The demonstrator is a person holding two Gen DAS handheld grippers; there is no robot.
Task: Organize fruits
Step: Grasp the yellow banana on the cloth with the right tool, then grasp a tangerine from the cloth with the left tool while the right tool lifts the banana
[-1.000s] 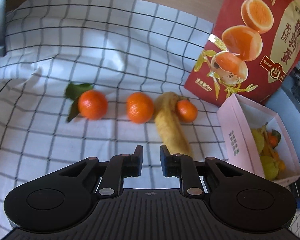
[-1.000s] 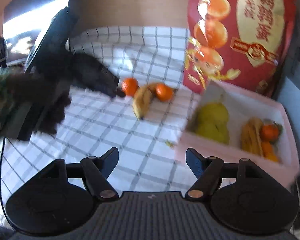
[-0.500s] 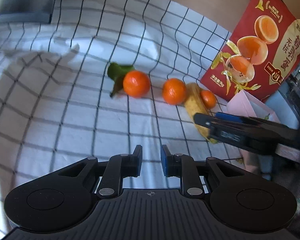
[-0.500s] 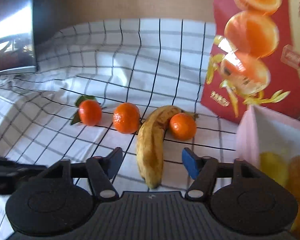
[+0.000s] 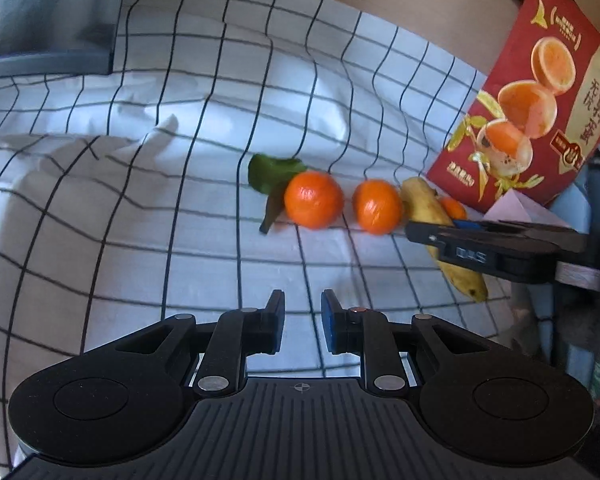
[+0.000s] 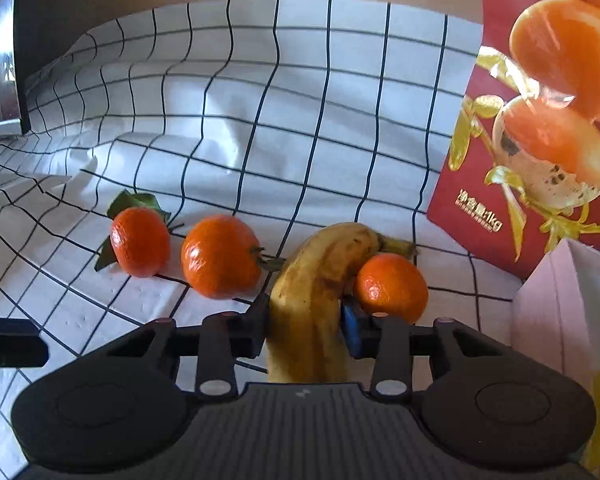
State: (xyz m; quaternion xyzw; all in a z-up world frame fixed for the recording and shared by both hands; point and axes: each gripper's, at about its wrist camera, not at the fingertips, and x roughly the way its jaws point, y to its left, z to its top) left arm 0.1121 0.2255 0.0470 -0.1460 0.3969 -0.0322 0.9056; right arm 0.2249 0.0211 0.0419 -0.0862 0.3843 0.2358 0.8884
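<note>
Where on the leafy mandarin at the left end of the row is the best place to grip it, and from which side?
Grip the leafy mandarin across its round body, coming from the near side with one finger on each flank. Its leaves lie behind and to its left, and its neighbour mandarin sits a little apart on the right, so there is probably room. The left tool, shut and empty, is nearest.

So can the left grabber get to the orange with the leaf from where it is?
Probably yes. The left gripper is shut and holds nothing, and only bare checked cloth lies between it and the leafy orange. It would need to open first.
</note>
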